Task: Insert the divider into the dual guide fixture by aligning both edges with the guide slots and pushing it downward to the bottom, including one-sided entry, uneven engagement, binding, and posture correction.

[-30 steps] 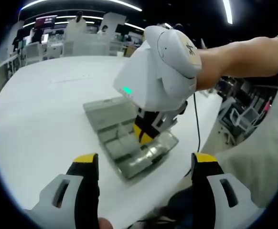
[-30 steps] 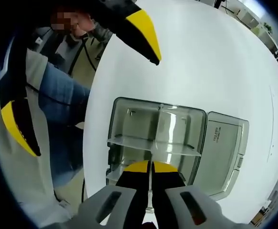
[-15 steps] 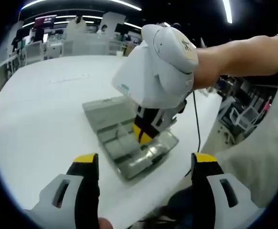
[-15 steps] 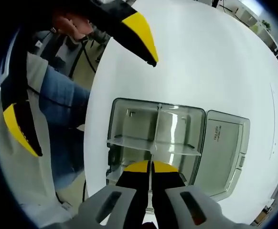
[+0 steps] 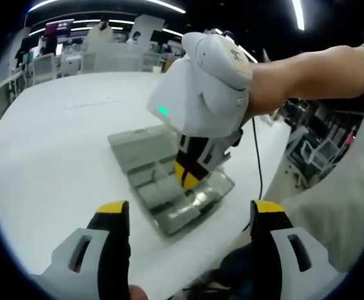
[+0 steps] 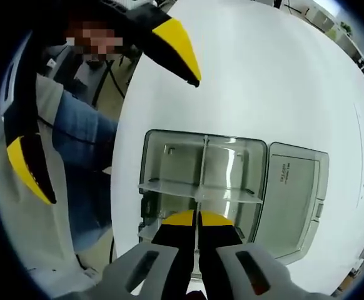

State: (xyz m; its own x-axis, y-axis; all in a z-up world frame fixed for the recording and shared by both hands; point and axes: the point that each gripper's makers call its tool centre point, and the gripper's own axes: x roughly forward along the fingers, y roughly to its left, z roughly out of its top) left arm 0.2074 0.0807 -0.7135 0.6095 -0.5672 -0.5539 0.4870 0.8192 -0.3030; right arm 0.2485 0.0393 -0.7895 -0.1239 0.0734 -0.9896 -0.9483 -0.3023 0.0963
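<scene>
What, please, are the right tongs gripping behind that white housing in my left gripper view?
Observer: In the right gripper view, the right tongs look shut on the top edge of a thin clear plastic divider, seen edge-on.
Operator: Is it lined up inside the box?
Observer: It runs down the middle of the clear grey plastic box, meeting a crosswise clear partition.
Operator: And where is the lid?
Observer: The hinged lid lies open, flat on the table beside the box.
</scene>
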